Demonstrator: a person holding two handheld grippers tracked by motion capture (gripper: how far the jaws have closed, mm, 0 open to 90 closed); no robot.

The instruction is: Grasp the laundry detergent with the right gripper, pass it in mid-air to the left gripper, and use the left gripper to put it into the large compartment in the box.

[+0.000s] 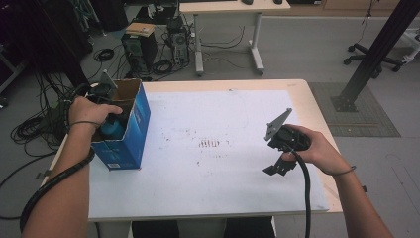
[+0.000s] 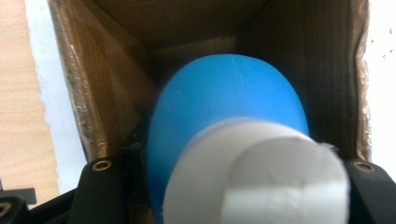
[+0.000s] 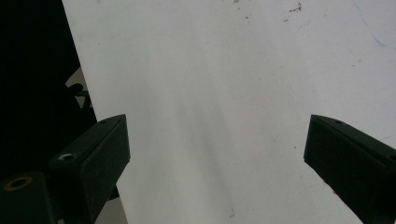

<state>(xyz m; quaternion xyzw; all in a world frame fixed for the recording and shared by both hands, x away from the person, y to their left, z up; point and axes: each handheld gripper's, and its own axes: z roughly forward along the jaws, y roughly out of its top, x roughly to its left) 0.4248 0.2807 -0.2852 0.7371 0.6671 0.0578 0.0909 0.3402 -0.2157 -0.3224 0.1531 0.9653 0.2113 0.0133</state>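
I am reaching my left hand (image 1: 88, 112) over the open top of the blue box (image 1: 130, 130), which is standing at the left edge of the table (image 1: 302, 91). My left forearm is coming up from the bottom left, wrist bent so the left tongs (image 1: 111, 119) are pointing down into the box. Those tongs are clamping a blue bottle (image 2: 229, 102) — in the left gripper view the jaws are pressing on either side of it, just behind its white cap (image 2: 261, 177), and the bottle is sitting inside the box between the brown cardboard walls. In the high view a bit of the bottle's blue is showing below my hand, inside the box mouth.

My right hand (image 1: 317, 148) is hovering over the right part of the white mat (image 1: 208, 173), well apart from the box, with the forearm coming in from the bottom right. The right tongs (image 1: 278, 166) are pointing down and toward the mat — their jaws are standing wide apart with only bare mat between them, as the right gripper view shows. A black cable is trailing from each tool back along my arms.
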